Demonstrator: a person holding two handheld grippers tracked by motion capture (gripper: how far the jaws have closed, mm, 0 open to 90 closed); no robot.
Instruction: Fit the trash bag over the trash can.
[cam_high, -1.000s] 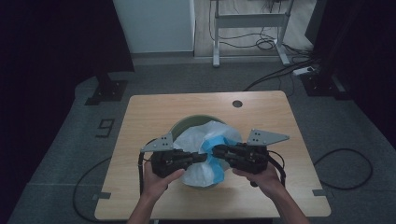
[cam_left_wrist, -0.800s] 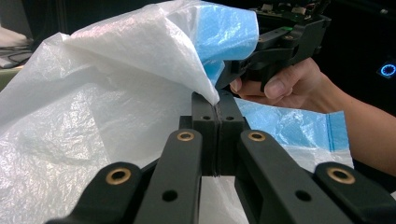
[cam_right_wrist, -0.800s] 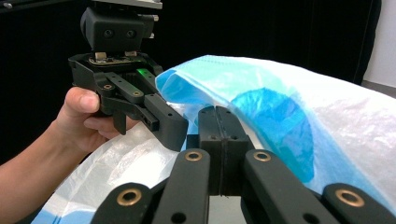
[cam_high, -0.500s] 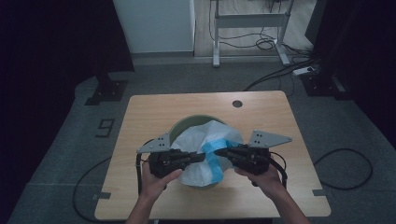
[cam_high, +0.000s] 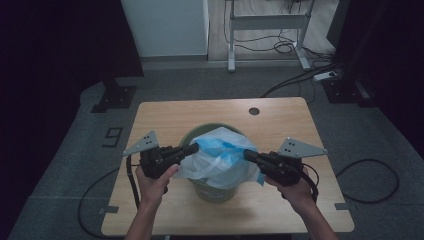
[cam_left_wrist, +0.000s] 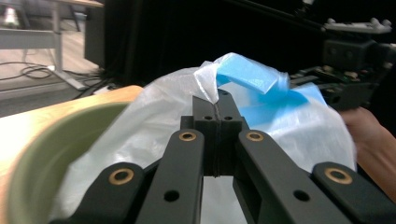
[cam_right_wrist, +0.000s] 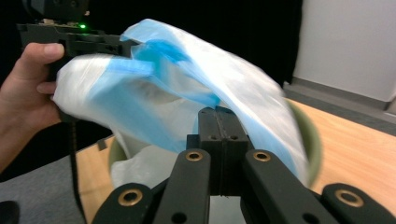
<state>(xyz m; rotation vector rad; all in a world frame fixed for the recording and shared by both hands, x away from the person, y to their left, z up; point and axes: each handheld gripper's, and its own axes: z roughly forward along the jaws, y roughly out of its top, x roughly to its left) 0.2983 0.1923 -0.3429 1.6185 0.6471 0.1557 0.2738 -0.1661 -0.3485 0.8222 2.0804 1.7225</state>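
Since the earlier frame your left gripper (cam_high: 192, 148) has drawn outward; both grippers, right gripper (cam_high: 246, 154) included, stay clenched on the bag (cam_high: 220, 157); stretch it evenly over the bin (cam_high: 216, 191).

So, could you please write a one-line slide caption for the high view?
Two hand-held grippers, left and right, pinch opposite edges of a plastic bag over a green bin on a wooden table.

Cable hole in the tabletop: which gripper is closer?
Right. The right gripper sits just below the hole; the left gripper is farther off, down-left across the bag.
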